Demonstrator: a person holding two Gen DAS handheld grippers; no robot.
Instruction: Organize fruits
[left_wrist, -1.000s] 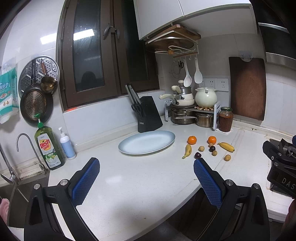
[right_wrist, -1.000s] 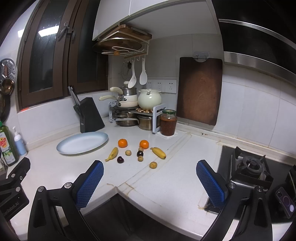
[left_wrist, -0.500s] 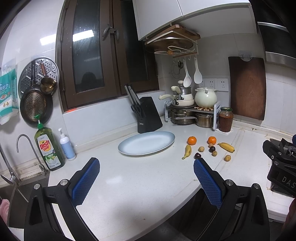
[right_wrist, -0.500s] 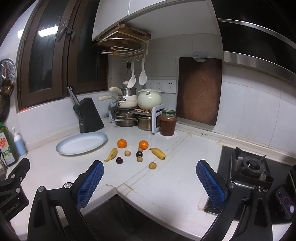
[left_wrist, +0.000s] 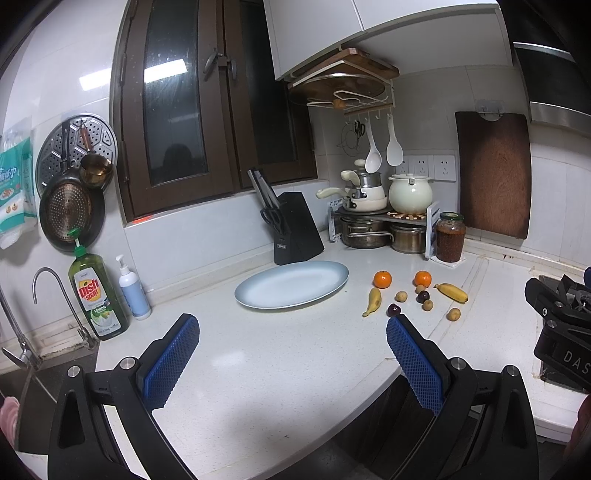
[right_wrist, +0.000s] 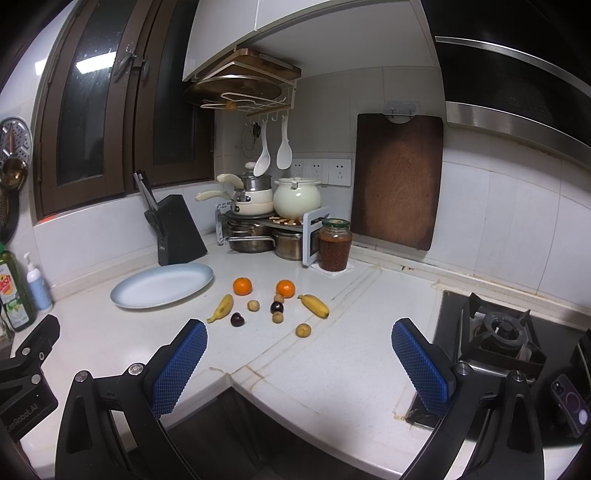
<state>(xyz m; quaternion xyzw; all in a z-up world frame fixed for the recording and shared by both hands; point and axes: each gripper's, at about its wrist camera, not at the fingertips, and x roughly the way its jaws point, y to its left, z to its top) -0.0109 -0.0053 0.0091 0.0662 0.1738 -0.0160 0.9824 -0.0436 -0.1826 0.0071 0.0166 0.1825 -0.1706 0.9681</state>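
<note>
The fruit is seen lying loose on the white countertop (right_wrist: 347, 369), ahead of both grippers and well apart from them, none of it yet on the pale blue oval plate (right_wrist: 162, 286) that lies just to the left of the cluster. The right gripper (right_wrist: 299, 365) is held with its jaws spread wide and nothing between them, and the cluster falls almost straight ahead of it; the left gripper (left_wrist: 291, 360) is likewise wide and empty, but from its view the fruit is set off to the right, so the right hand is judged the better placed for a first pick (the left being nearer the plate). Closest to the right gripper are a small tan fruit (right_wrist: 303, 329) and a dark plum (right_wrist: 237, 319). The left banana (right_wrist: 221, 307) is laid with its long axis running diagonally away from the gripper toward the right, while the right banana (right_wrist: 314, 305) runs diagonally the other way; a turn of the wrist would probably be needed to close across either. Two oranges (right_wrist: 242, 286) sit at the far side. A knife block (right_wrist: 179, 236), pots and a jar (right_wrist: 334, 244) are ranged along the tiled wall, with a gas burner (right_wrist: 498, 332) to the right.
</note>
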